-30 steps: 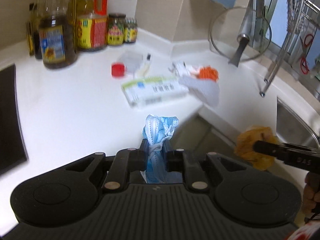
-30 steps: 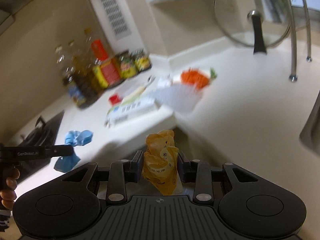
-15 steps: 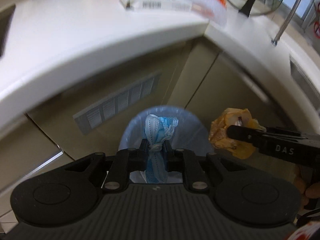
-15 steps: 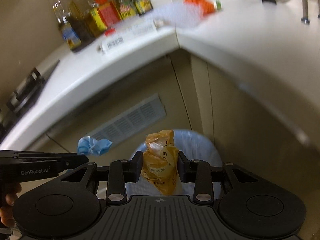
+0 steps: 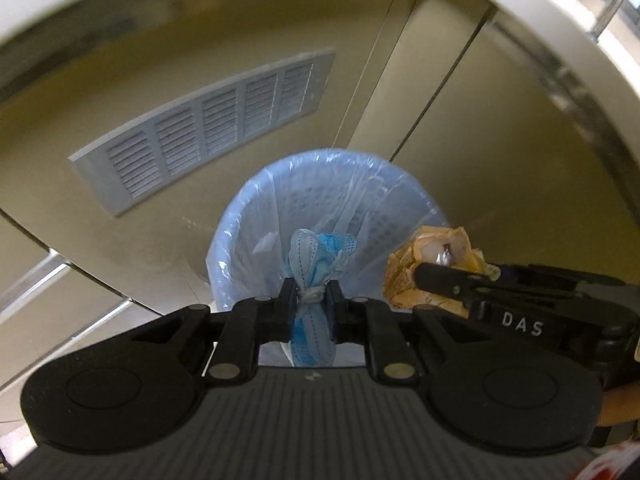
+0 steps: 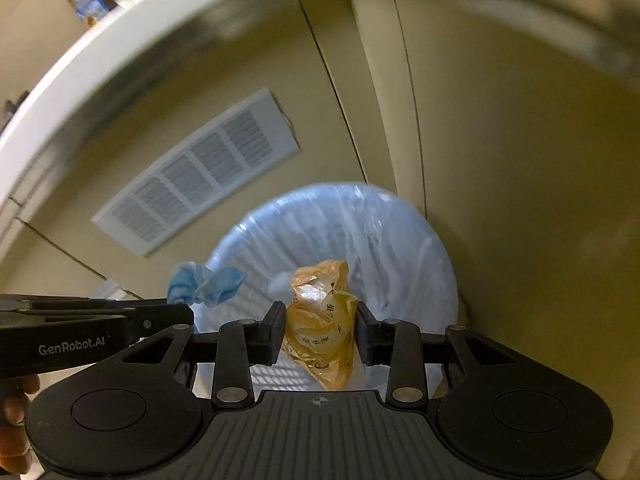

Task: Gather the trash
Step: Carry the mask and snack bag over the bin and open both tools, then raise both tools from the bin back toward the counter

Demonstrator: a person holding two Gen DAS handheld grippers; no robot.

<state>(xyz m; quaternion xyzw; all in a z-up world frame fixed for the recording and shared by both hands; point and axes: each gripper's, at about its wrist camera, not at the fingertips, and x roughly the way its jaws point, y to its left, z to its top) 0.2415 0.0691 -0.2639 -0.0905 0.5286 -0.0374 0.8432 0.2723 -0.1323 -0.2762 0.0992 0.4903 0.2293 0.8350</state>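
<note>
The left gripper [image 5: 312,298] has its jaws clenched on a crumpled blue face mask [image 5: 316,268]; the mask's bunched top, with its white ear loops, stands up out of the jaws, and its lower end hangs behind them toward the camera. Directly beyond and below these jaws is the open mouth of a waste bin [image 5: 256,216] lined with a pale blue plastic bag.

The right gripper [image 6: 320,332] grasps a crinkled yellow snack wrapper [image 6: 322,320] with printed characters on it. The wrapper fills the gap between the jaws, rising above them and trailing below. The same lined waste bin [image 6: 420,248] lies straight ahead of and beneath these jaws too, so the wrapper sits over its opening.

In the left wrist view the right gripper [image 5: 416,276] comes in from the right with the wrapper [image 5: 404,280] over the bin's right rim. In the right wrist view the left gripper [image 6: 188,312] enters from the left, the mask [image 6: 208,284] poking past its tip at the bin's left rim.

Beyond the bin stand beige cabinet doors [image 5: 500,152] with a white louvred vent grille [image 5: 208,128]. The white worktop edge [image 6: 100,52] curves across above.
</note>
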